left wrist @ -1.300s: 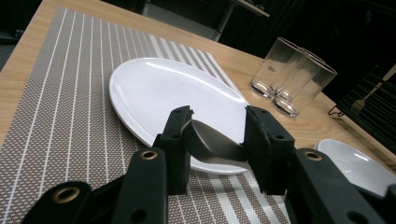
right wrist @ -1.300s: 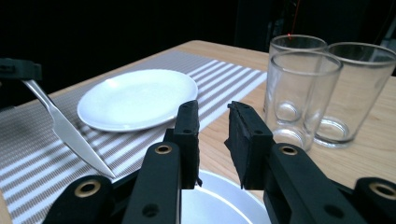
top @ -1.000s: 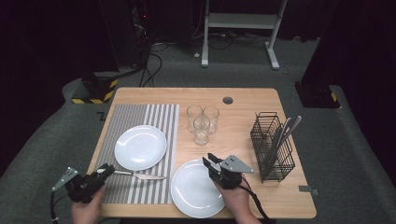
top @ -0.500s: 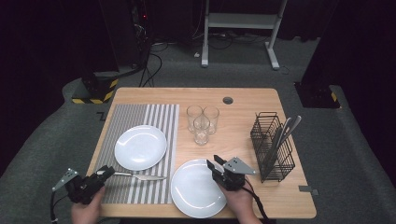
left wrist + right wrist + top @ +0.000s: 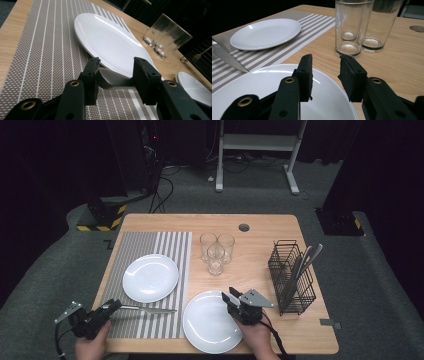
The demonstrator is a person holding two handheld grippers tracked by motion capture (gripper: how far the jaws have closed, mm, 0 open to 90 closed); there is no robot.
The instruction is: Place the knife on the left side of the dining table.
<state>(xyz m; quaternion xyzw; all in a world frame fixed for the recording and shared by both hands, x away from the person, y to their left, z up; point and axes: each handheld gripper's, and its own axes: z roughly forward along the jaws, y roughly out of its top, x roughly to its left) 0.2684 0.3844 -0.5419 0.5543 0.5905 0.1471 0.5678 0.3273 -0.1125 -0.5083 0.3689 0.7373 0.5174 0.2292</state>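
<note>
Left gripper (image 5: 111,306) at knife (image 5: 145,309) handle on striped mat (image 5: 150,245); right gripper (image 5: 229,296) over near plate (image 5: 210,322); glasses (image 5: 216,251) beyond, basket (image 5: 291,277) beside.

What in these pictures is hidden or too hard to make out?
- Knife handle end: in the left gripper view, the left gripper covers it; whether the pads touch is unclear.
- Near plate: in the right gripper view, the right gripper and the bottom edge hide its front.
- Cutlery in the wire basket: in the high view, too small to identify.
</note>
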